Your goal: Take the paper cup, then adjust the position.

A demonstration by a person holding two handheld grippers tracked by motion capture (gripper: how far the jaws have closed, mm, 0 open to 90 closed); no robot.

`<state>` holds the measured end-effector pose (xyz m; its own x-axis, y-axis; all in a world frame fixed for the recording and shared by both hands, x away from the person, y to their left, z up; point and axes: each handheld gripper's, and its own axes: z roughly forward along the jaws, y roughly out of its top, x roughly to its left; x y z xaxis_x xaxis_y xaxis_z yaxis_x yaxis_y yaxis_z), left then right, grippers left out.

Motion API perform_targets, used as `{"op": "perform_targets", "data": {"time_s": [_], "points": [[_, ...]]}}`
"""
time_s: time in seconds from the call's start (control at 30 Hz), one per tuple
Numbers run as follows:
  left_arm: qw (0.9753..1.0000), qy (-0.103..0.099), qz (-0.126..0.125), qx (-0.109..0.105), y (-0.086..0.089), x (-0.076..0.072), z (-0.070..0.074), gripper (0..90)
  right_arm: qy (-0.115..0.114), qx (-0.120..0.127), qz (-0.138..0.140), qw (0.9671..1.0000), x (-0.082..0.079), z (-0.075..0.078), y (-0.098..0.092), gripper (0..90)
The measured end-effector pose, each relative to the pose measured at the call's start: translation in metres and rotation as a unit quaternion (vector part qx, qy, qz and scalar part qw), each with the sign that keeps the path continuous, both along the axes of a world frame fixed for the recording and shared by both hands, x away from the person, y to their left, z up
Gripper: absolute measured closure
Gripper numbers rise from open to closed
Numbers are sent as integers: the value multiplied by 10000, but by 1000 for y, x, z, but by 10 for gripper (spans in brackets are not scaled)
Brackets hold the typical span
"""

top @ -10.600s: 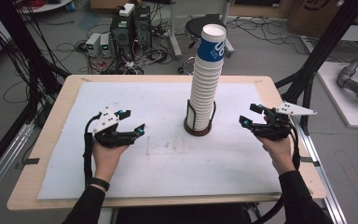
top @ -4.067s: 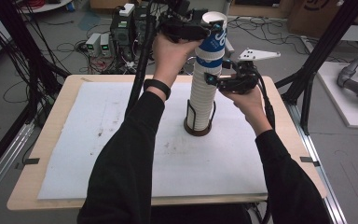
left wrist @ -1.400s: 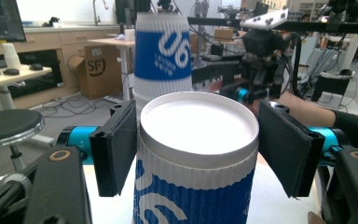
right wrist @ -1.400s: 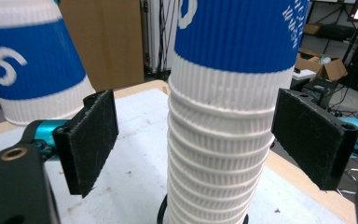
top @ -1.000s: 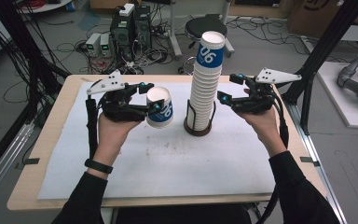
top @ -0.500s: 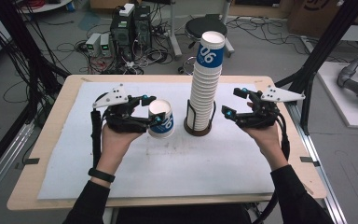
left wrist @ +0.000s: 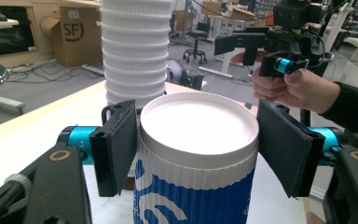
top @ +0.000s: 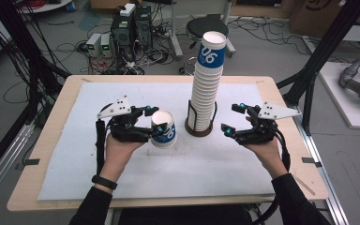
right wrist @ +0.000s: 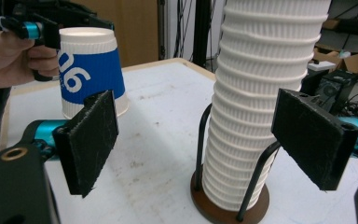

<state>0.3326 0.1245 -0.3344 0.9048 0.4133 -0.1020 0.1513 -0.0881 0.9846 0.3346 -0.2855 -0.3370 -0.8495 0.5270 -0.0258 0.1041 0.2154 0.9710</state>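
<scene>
A tall stack of white ribbed paper cups (top: 206,89) stands in a wire holder with a brown base (top: 199,130) at the middle of the table. Its top cup is blue and marked 06. My left gripper (top: 155,123) is shut on a single blue and white cup (top: 165,129), held upside down left of the stack. Both pads press its sides near the closed end (left wrist: 198,140). In the right gripper view the cup (right wrist: 91,70) stands rim-down on the white mat. My right gripper (top: 229,118) is open, to the right of the stack (right wrist: 261,93), with nothing between its pads.
A white mat (top: 122,178) covers most of the wooden table (top: 51,140). Black frame posts (top: 318,56) rise at the table's far corners. Beyond the far edge are a stool (top: 206,23), computers and cables on the floor.
My left gripper has brought the cup down and toward the person, close to the mat. My right gripper has sunk lower and drawn back a little from the stack.
</scene>
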Motion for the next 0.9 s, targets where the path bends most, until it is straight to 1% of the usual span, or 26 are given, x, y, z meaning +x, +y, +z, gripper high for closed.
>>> {"op": "perform_targets", "data": {"time_s": [0.1,0.17,0.2,0.23,0.37,0.4,0.57,0.6,0.63,0.67,0.77,0.9], "points": [[10000,17,-37,8,-2,1,-4,309,101,4,-16,9999,1,-3,-3,150],[10000,35,-23,-4,-3,1,-4,309,84,-9,-56,9999,2,-4,-5,150],[10000,21,-47,26,-2,2,-4,309,84,-9,-56,9999,2,-4,-5,150],[10000,27,-51,7,-2,2,-5,308,122,1,-62,9999,2,-5,-6,150],[10000,29,-34,-8,-1,3,-5,309,123,-14,-69,9999,3,-6,-7,150],[10000,28,-28,-19,-1,3,-5,309,162,-11,-45,9999,3,-6,-7,150],[9999,22,-78,-74,-1,2,-2,309,154,-15,62,9999,3,-6,-6,150],[9999,13,-95,-94,-2,2,-1,309,130,-5,83,9999,3,-6,-6,150],[9999,-5,-114,-96,-3,2,0,309,176,3,103,9998,2,-6,-6,150],[9999,-7,-131,-103,-4,2,1,309,163,-24,95,9998,2,-6,-7,150],[9997,-18,-202,-126,-8,2,3,309,205,-26,184,9996,1,-6,-8,150],[9995,13,-283,-135,-12,2,4,309,245,-32,288,9993,0,-7,-7,150]]}}
